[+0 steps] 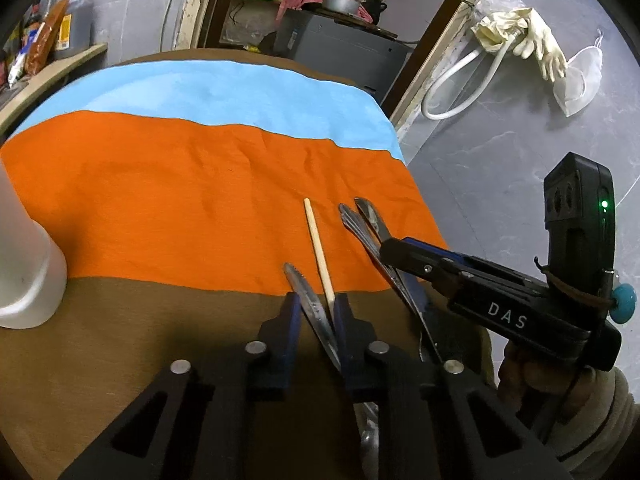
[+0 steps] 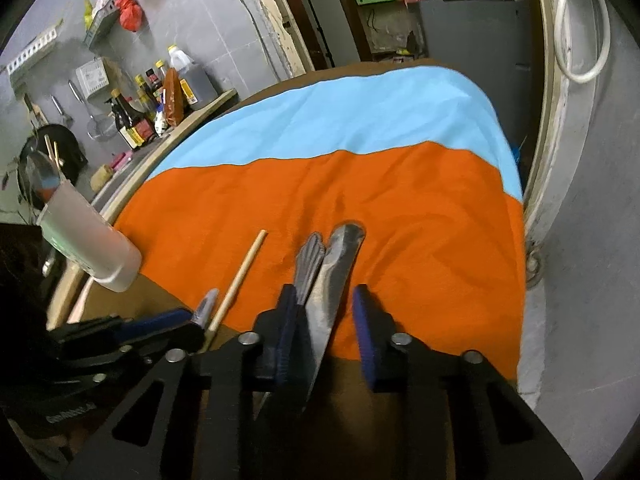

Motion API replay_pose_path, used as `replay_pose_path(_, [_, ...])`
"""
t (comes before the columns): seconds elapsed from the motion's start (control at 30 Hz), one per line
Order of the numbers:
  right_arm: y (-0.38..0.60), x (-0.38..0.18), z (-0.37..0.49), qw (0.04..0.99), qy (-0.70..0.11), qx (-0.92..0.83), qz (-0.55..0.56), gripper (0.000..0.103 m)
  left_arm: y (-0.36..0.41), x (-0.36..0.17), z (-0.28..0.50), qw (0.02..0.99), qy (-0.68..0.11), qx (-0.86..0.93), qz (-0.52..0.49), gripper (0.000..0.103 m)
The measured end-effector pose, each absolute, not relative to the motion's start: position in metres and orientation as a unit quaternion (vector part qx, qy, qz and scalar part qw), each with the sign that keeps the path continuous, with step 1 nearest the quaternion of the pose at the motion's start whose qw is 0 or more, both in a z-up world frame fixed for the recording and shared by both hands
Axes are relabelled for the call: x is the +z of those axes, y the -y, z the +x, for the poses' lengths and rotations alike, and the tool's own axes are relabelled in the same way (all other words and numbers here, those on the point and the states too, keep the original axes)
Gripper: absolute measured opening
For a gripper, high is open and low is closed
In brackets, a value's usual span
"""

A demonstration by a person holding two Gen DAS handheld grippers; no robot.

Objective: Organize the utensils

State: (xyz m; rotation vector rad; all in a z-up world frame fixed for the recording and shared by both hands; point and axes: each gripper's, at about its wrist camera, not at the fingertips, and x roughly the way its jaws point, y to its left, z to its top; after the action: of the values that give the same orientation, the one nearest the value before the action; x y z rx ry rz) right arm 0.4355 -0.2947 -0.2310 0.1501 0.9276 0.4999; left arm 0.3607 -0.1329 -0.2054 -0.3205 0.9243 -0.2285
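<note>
The left gripper (image 1: 316, 312) pinches a knife (image 1: 308, 300) and chopstick (image 1: 318, 248); the right gripper (image 2: 326, 308) fingers stand around two handles (image 2: 328, 276), grip uncertain. The cup (image 2: 92, 244) already holds some utensils.

Both hand-held grippers (image 1: 316, 308) (image 2: 326, 312) nearly closed, angled downward

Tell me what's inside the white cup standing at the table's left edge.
In the right wrist view, the white cup holds a spoon and two chopsticks standing above its rim. Their lower ends, and anything else inside, are hidden by its cloudy wall.
</note>
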Motion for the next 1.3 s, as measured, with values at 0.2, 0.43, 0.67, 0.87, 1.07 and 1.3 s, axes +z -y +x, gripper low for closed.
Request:
replay_pose_path(0.2, [0.294,-0.228,0.430,0.860,-0.452,0.233,0.045,0.008,0.134,-0.207,0.362,0.870,-0.446,-0.111,-0.175,0.007])
replay_pose_path(0.43, [0.323,-0.232,0.420,0.851,-0.473,0.217,0.070,0.000,0.127,-0.207,0.357,0.866,-0.448,-0.105,-0.196,0.003])
replay_pose_path(0.67, [0.330,-0.236,0.421,0.848,-0.459,0.233,0.126,0.001,0.110,-0.202,0.351,0.870,-0.447,-0.076,-0.195,0.003])
replay_pose_path(0.87, [0.317,-0.243,0.432,0.833,-0.473,0.255,0.132,0.020,0.099,-0.203,0.354,0.867,-0.454,-0.066,-0.197,0.003])
replay_pose_path(1.07, [0.310,-0.249,0.438,0.814,-0.495,0.272,0.134,0.025,0.095,-0.206,0.357,0.854,-0.469,-0.084,-0.210,0.004])
replay_pose_path(1.3, [0.310,-0.258,0.450,0.787,-0.525,0.281,0.160,0.017,0.092,-0.211,0.359,0.837,-0.486,-0.105,-0.227,0.011])
